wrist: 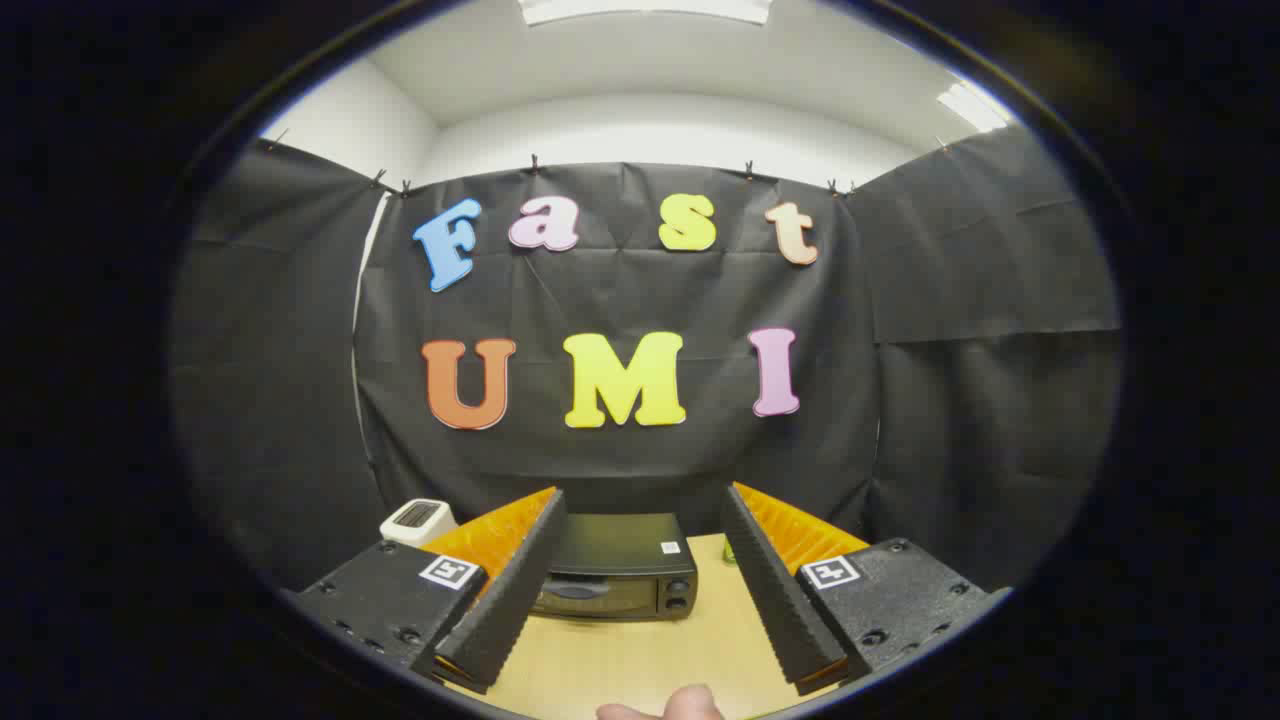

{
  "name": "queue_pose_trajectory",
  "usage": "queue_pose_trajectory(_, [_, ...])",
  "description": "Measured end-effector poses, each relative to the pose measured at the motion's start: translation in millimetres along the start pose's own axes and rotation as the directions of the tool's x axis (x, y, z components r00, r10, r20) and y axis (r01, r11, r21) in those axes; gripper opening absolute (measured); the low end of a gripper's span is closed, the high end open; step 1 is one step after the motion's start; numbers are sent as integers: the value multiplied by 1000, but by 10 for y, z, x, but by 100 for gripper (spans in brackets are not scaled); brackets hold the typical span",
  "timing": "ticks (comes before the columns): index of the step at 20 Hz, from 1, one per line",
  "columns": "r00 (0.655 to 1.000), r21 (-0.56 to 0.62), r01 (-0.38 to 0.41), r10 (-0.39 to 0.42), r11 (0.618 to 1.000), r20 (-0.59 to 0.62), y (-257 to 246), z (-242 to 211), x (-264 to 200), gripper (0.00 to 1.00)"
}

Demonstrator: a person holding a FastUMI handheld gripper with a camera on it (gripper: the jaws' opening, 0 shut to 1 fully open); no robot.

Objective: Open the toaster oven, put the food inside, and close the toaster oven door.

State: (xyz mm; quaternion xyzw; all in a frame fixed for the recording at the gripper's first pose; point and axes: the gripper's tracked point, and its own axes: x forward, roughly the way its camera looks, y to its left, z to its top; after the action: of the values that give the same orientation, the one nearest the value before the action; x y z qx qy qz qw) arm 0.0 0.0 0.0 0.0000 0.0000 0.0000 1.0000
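Toaster oven [615, 570] sits on the table [640, 655] beyond the spread tongs [640, 590].

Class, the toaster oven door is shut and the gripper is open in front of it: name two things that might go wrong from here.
1. The gripper stands apart from the toaster oven; its wide fingers may miss the door.
2. The white appliance beside the oven might be bumped.
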Motion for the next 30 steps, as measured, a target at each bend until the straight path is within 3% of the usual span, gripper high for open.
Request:
queue_pose_trajectory(21, [998,41,-33,35,999,-50,109,-104,79,100])
queue_pose_trajectory(30, [992,71,-56,64,996,-110,185,-392,486,100])
